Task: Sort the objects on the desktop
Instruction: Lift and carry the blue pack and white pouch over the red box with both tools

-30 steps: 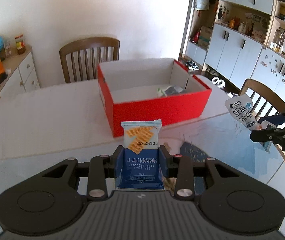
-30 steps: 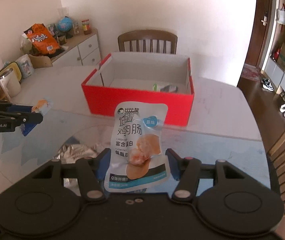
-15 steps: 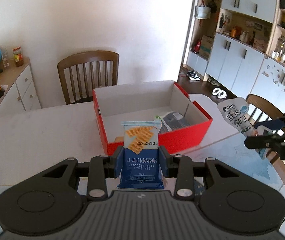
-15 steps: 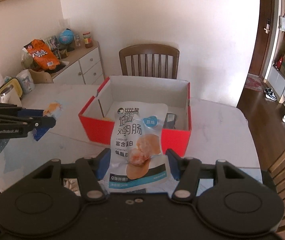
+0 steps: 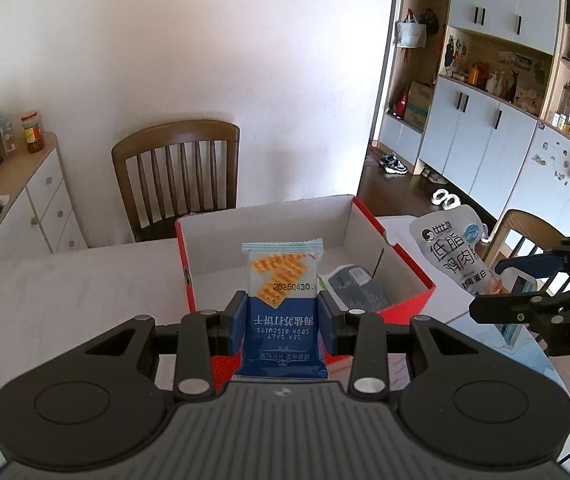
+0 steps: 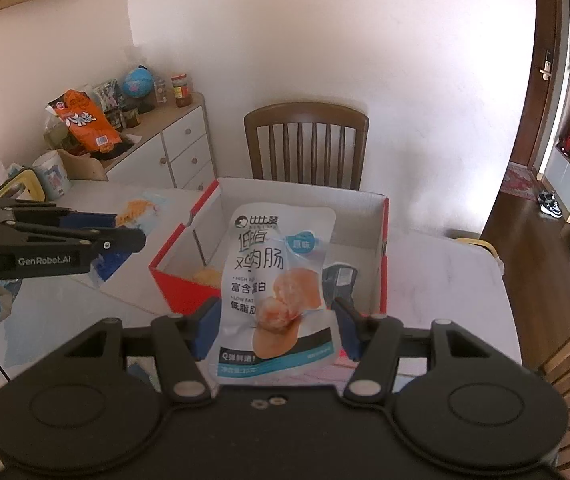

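Two packets (image 5: 283, 280) (image 6: 275, 280), each between its gripper's (image 5: 283, 320) (image 6: 275, 320) blue pads.

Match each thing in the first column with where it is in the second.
Things:
1. soda biscuit packet
2. chicken sausage pouch
3. grey packet
4. globe

Places:
A. on the white sideboard
B. lying inside the red box
C. gripped in the left claw
D. gripped in the right claw

Pairs: 1-C, 2-D, 3-B, 4-A
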A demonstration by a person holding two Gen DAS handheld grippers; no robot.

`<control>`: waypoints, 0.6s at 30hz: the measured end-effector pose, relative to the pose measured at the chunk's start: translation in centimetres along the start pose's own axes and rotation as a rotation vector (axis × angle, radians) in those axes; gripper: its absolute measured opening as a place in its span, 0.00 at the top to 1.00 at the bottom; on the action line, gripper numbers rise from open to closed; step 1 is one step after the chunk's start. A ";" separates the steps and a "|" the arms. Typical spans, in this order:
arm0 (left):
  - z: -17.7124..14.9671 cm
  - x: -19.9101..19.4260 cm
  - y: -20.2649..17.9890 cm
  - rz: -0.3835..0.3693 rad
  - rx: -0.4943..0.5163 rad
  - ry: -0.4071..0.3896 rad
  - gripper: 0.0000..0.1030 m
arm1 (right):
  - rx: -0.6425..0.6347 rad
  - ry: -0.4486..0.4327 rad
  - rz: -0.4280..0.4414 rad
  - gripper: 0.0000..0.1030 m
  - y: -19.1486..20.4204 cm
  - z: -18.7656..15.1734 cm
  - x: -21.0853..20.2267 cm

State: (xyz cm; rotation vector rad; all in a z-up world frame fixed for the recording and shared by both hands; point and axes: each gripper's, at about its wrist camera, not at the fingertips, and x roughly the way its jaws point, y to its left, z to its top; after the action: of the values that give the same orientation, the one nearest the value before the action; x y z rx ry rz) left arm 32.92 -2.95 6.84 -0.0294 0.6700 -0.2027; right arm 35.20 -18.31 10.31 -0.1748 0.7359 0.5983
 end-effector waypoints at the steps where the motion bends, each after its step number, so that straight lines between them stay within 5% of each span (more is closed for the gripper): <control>1: 0.3 0.2 0.1 0.000 0.000 0.001 0.66 | 0.000 -0.001 -0.001 0.42 -0.2 0.2 0.2; 18: 2.6 6.9 1.4 0.019 -0.047 0.074 0.66 | -0.015 0.042 0.001 0.42 -1.7 3.5 5.9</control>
State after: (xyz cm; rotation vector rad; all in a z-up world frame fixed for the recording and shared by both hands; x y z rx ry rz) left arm 40.01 -2.98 4.52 -0.0609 0.7485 -0.1700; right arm 41.60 -15.79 8.83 -0.2017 0.7727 0.6028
